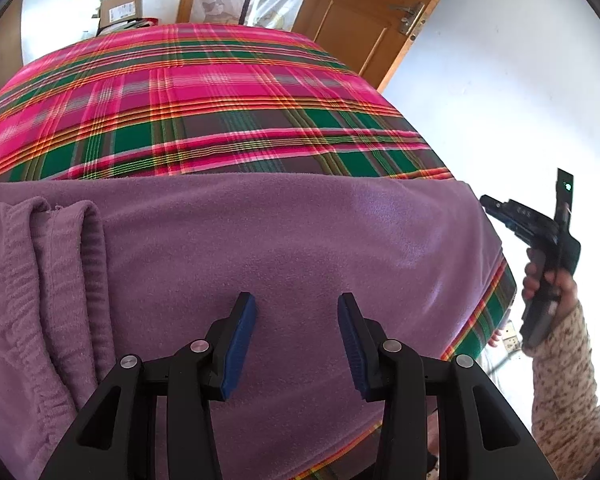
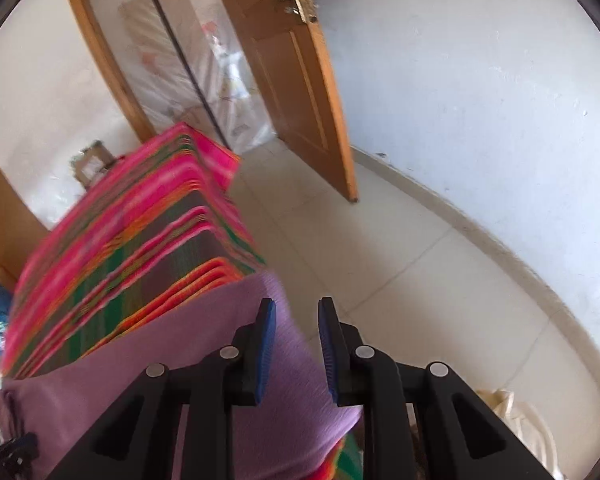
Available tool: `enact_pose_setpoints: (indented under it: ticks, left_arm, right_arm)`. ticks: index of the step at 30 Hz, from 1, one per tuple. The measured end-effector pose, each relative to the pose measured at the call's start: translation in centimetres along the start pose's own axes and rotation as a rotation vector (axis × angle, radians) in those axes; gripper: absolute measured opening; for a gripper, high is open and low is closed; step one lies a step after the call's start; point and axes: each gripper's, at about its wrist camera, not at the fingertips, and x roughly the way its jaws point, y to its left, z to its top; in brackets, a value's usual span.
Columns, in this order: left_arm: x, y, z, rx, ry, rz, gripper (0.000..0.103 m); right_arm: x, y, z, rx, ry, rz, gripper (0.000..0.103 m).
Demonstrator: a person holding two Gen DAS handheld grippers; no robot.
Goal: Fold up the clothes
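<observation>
Purple fleece garment (image 1: 284,248): spread flat on the near end of the plaid bed cover (image 1: 204,104), long axis running across the bed, ribbed elastic waistband (image 1: 40,280) bunched at the left. Left gripper (image 1: 296,316): poised directly above the cloth's middle, blue pads spread, nothing between them. Right gripper (image 2: 296,320): off the bed's right edge, over the garment's right corner and the tiled floor (image 2: 400,272), jaws parted, empty. Wooden door (image 2: 292,80): ajar beyond.
</observation>
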Motion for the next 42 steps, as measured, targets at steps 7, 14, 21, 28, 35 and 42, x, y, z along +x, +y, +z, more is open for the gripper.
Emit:
enact_pose_setpoints:
  ticks: [7,14,21,28,35,42]
  left_arm:
    - [0.1,-0.2,-0.2,-0.001,0.0,-0.002,0.044]
    - [-0.3,-1.3,-0.5,0.034,0.002,-0.035,0.045]
    - [-0.1,-1.7,-1.0,0.043,0.022,-0.038,0.045]
    - [-0.2,-1.8,-1.1,0.047,0.027,-0.042,0.044]
    - [-0.1,-1.9,-1.0,0.046,0.03,-0.039,0.044]
    - [-0.1,-1.8,-1.1,0.044,0.027,-0.036,0.044]
  right_arm:
    - [-1.0,-0.5,-2.5,0.007,-0.01,0.032,0.037]
    - [-2.2,-3.4,-2.6,0.129,-0.023,-0.07,0.042]
    - [-1.3,-6.4,-3.7,0.349,0.071,0.172,0.042]
    - [-0.1,-7.7,-4.5,0.427,0.174,0.309,0.048]
    - [0.6,-9.0,-5.6,0.516,0.231,0.364,0.055]
    - [1.6,-9.0,-5.7,0.585,0.259,0.411,0.053]
